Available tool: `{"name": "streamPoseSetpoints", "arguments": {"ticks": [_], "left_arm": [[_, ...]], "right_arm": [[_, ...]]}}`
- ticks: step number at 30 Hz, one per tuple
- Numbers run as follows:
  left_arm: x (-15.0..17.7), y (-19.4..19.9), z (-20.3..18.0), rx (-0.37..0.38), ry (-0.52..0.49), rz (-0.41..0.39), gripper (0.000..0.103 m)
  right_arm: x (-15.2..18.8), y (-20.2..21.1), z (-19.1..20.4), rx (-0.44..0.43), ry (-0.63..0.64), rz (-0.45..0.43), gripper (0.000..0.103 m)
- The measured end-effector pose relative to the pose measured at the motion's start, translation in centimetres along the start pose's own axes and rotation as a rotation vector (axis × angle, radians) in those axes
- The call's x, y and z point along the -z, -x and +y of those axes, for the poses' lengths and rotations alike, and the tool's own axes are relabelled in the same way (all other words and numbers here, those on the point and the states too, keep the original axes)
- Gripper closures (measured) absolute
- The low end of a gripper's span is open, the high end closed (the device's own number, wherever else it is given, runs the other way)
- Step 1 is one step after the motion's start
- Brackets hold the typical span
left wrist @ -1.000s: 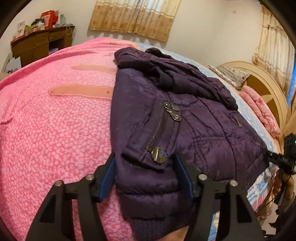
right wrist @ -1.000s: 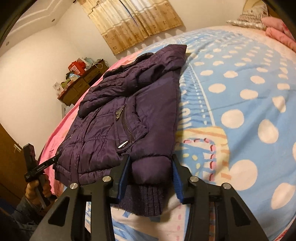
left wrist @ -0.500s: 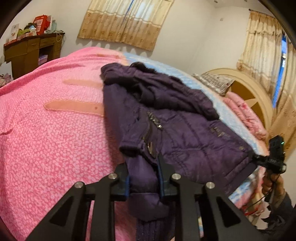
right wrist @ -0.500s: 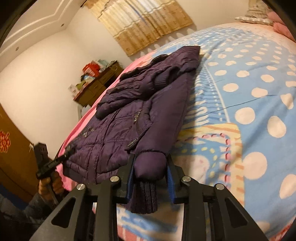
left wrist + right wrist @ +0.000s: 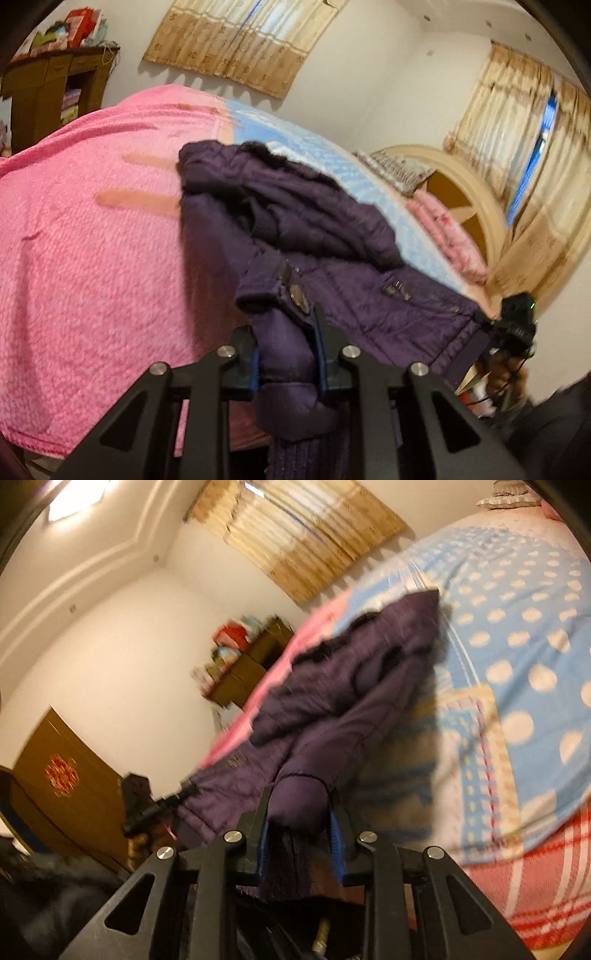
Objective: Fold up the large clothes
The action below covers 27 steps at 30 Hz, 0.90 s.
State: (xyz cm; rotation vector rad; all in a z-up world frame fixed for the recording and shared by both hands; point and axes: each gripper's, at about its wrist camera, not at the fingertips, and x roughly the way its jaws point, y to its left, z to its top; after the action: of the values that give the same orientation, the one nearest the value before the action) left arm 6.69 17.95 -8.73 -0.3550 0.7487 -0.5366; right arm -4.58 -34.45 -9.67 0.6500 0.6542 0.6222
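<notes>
Both claws, which a second ago stood wide around the hem corners of the purple jacket, have clamped down and lifted those corners off the bed. The left claw now pinches the corner by the zip, while the right claw is closing tighter on the padded corner between its pads. Holding both corners suggests the hem is meant to be carried up over the body, which lies with its collar end on the bed; no container is visible, only a cluttered dresser.
</notes>
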Motion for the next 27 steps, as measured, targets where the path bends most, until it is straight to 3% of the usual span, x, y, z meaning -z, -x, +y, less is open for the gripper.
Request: {"name": "streamPoseSetpoints", "arguments": {"ticks": [9, 15, 21, 24, 27], "left_arm": [[-9.0, -2.0, 0.1, 0.103, 0.086, -0.042, 0.080], [-16.2, -6.9, 2.6, 0.136, 0.199, -0.006, 0.080], [-20.2, -15.0, 7.0, 0.071, 0.285, 0.129, 0.080], [-21.3, -19.4, 9.1, 0.071, 0.316, 0.221, 0.076], [-21.2, -22.6, 10.9, 0.041, 0.417, 0.325, 0.072]], "right_arm": [[-10.5, -3.0, 1.3, -0.042, -0.017, -0.132, 0.078], [-18.4, -6.9, -1.2, -0.020, -0.113, -0.155, 0.078], [-24.8, -13.1, -5.7, 0.109, -0.170, -0.119, 0.078], [-26.5, -16.3, -8.9, 0.174, -0.208, -0.089, 0.078], [-27.3, -20.3, -12.3, 0.267, -0.206, -0.041, 0.078]]}}
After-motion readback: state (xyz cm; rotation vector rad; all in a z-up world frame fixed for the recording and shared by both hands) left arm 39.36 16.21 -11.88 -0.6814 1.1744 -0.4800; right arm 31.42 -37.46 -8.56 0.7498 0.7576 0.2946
